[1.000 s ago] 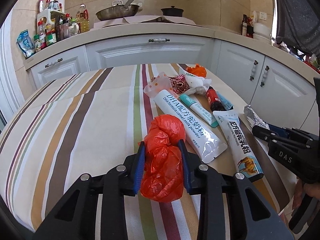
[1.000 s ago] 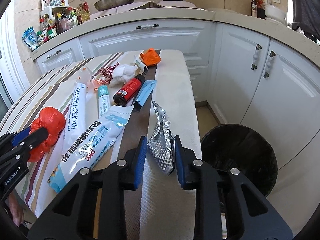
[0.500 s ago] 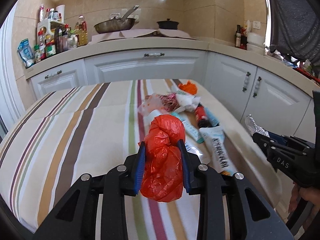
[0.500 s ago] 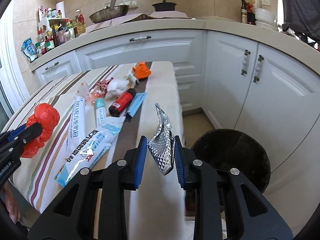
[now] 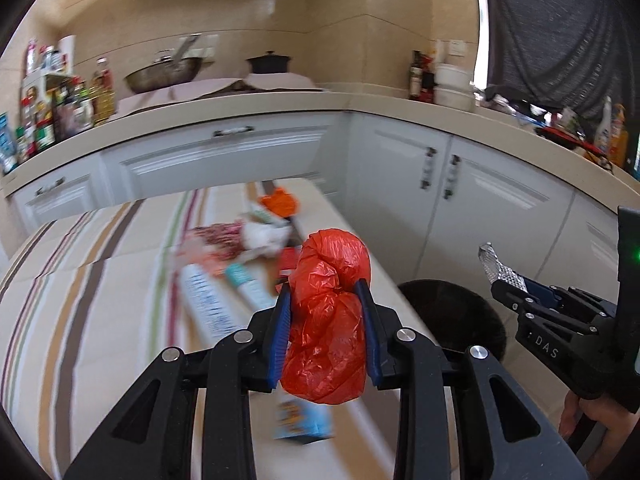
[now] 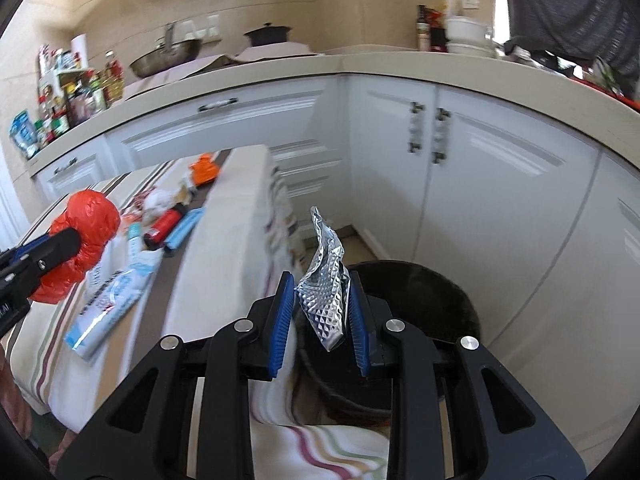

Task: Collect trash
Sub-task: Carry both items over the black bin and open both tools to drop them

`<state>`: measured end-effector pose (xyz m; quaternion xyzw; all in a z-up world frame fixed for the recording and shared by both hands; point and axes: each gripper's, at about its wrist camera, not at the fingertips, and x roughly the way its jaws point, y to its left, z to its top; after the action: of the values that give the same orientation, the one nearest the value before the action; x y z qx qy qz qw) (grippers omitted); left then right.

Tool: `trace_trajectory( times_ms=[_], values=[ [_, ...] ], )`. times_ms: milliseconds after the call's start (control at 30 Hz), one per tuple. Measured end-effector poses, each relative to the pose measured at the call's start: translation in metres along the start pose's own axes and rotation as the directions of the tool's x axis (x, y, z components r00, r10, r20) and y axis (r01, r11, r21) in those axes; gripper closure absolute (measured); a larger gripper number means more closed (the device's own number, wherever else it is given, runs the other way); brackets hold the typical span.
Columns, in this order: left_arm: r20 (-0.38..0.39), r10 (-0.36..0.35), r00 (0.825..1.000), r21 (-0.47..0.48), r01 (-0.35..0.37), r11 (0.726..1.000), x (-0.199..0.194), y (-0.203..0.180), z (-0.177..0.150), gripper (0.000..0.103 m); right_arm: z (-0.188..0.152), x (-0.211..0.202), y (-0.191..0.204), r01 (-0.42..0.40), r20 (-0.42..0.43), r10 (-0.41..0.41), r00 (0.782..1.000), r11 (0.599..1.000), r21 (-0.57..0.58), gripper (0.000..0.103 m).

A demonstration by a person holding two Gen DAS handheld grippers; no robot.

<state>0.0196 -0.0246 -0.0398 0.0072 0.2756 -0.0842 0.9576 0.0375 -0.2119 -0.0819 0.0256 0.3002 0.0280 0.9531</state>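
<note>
My left gripper [image 5: 325, 289] is shut on a crumpled red plastic bag [image 5: 326, 320], held above the right end of the striped table [image 5: 100, 300]. The red bag [image 6: 80, 236] also shows at the left of the right wrist view. My right gripper [image 6: 321, 280] is shut on a crinkled silver foil wrapper [image 6: 325, 288], which hangs over the near rim of a black trash bin [image 6: 432, 300] on the floor. In the left wrist view the foil wrapper [image 5: 496, 270] and the right gripper [image 5: 505, 285] sit just right of the bin [image 5: 448, 312].
More trash lies on the table: white sachets [image 6: 108, 300], a red bottle [image 6: 166, 224], a blue packet [image 6: 184, 232], an orange scrap [image 6: 205, 168] and a white wad [image 5: 264, 236]. White cabinets [image 6: 460, 184] stand behind the bin. A person's hand [image 5: 592, 432] holds the right gripper.
Both grippers have swung right and risen with their loads. The foil wrapper went from above the table edge to over the bin. The red bag now hangs near the table's right end.
</note>
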Motion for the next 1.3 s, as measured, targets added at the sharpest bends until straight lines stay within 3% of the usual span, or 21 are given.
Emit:
trace_trajectory(
  times_ms=[200, 433, 667, 1300],
  values=[
    [-0.028, -0.030, 0.999, 0.022, 0.030, 0.999, 0.022, -0.037, 0.007, 0.071, 0.001, -0.005, -0.037, 0.037, 0.021, -0.038, 0.999, 0.998, 0.040, 0.077],
    [-0.007, -0.041, 0.999, 0.060, 0.042, 0.997, 0.042, -0.079, 0.018, 0.071, 0.004, -0.002, -0.069, 0.081, 0.048, -0.083, 0.995, 0.995, 0.054, 0.077],
    [-0.051, -0.051, 0.997, 0.056, 0.054, 0.997, 0.075, -0.111, 0.023, 0.071, 0.005, 0.011, -0.096, 0.103, 0.047, -0.107, 0.993, 0.992, 0.076, 0.077],
    [-0.177, -0.002, 0.984, 0.066, 0.014, 0.998, 0.146, -0.148, 0.021, 0.070, 0.007, 0.075, -0.129, 0.075, -0.013, -0.074, 0.997, 0.990, 0.116, 0.075]
  ],
)
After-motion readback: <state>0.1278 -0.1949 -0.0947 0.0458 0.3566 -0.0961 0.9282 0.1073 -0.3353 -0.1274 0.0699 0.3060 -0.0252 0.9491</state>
